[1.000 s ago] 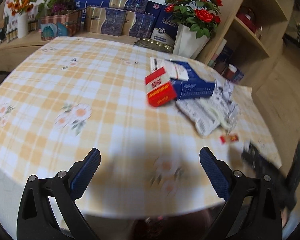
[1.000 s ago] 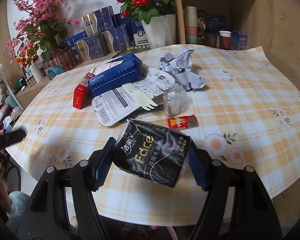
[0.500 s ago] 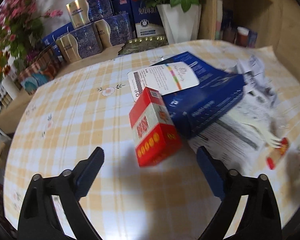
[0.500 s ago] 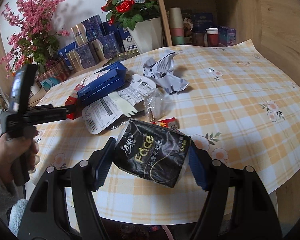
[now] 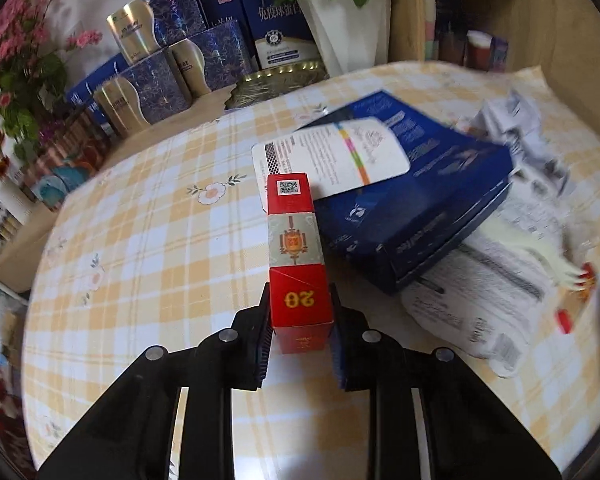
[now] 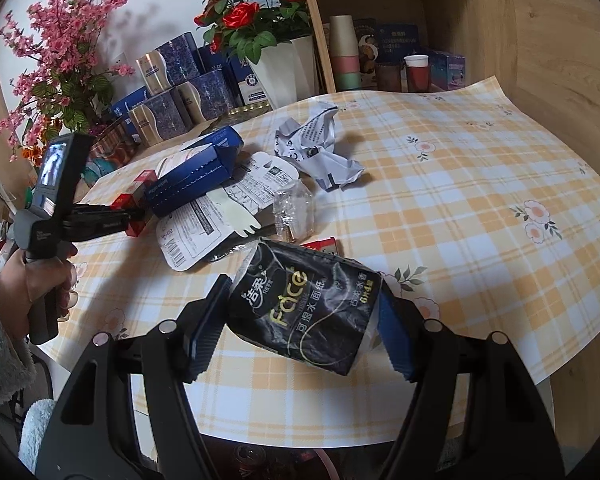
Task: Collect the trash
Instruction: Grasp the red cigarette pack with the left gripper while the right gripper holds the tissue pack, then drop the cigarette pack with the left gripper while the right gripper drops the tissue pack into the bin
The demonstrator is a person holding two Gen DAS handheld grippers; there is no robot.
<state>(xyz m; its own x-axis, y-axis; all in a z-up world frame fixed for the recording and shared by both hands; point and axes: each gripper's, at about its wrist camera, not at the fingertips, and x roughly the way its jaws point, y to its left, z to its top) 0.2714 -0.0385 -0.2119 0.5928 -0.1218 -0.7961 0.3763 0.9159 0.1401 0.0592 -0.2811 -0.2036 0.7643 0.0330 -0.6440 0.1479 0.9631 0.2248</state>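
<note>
In the left wrist view, the left gripper is clamping the near end of the red cigarette pack, probably to lift it off the checked tablecloth; its long axis is pointing straight away from the camera, toward the blue box beside it. In the right wrist view, the right gripper is squeezing the black tissue pack across its width above the table edge, its long axis lying crosswise and a little tilted, likely for carrying it away.
</note>
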